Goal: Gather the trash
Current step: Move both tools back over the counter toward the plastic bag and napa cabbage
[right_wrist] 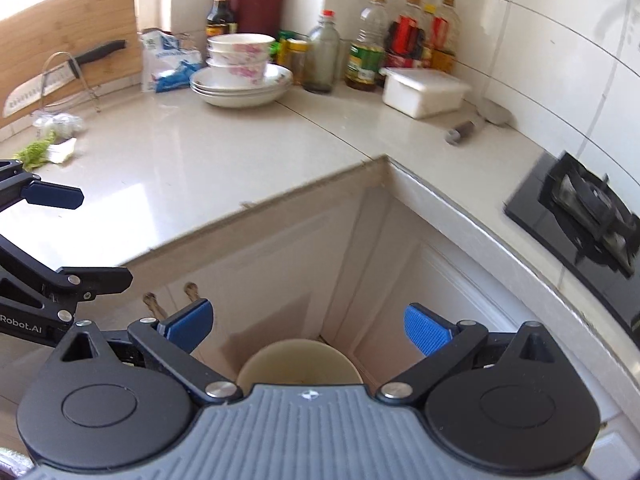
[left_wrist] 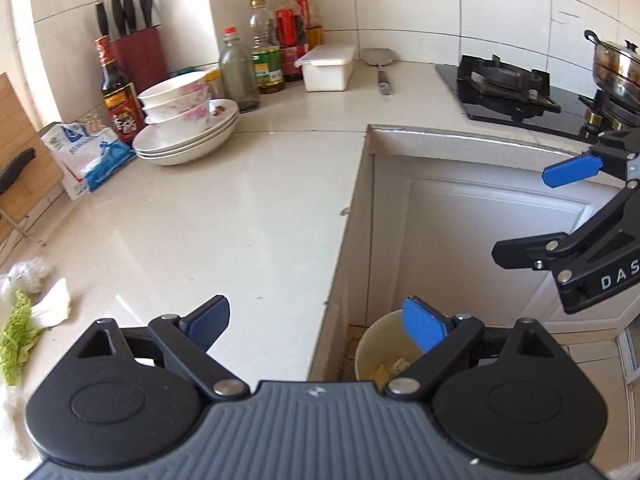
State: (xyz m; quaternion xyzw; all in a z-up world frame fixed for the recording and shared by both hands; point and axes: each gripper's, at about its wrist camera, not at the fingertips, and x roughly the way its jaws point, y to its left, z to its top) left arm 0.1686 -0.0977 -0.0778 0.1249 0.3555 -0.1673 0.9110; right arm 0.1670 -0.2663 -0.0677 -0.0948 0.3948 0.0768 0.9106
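Note:
A pale yellow trash bin [left_wrist: 378, 354] stands on the floor in the corner below the counter, with some scraps inside; in the right wrist view the bin [right_wrist: 300, 360] sits directly beneath the fingers. Green cabbage scraps [left_wrist: 16, 340] with a white stalk piece [left_wrist: 54, 304] and crumpled plastic [left_wrist: 28, 276] lie at the counter's left end, also seen as scraps [right_wrist: 38, 152] further off. My left gripper [left_wrist: 318, 324] is open and empty over the counter edge. My right gripper [right_wrist: 308, 328] is open and empty above the bin. Each gripper shows in the other's view: right gripper [left_wrist: 532, 216], left gripper [right_wrist: 80, 238].
Stacked bowls and plates [left_wrist: 188, 128], bottles [left_wrist: 264, 48], a knife block [left_wrist: 136, 52], a white lidded box [left_wrist: 328, 66] and a spatula [left_wrist: 382, 68] line the counter's back. A gas stove [left_wrist: 508, 88] with a pot [left_wrist: 616, 64] is at right. A cutting board and knife [right_wrist: 68, 64] stand left.

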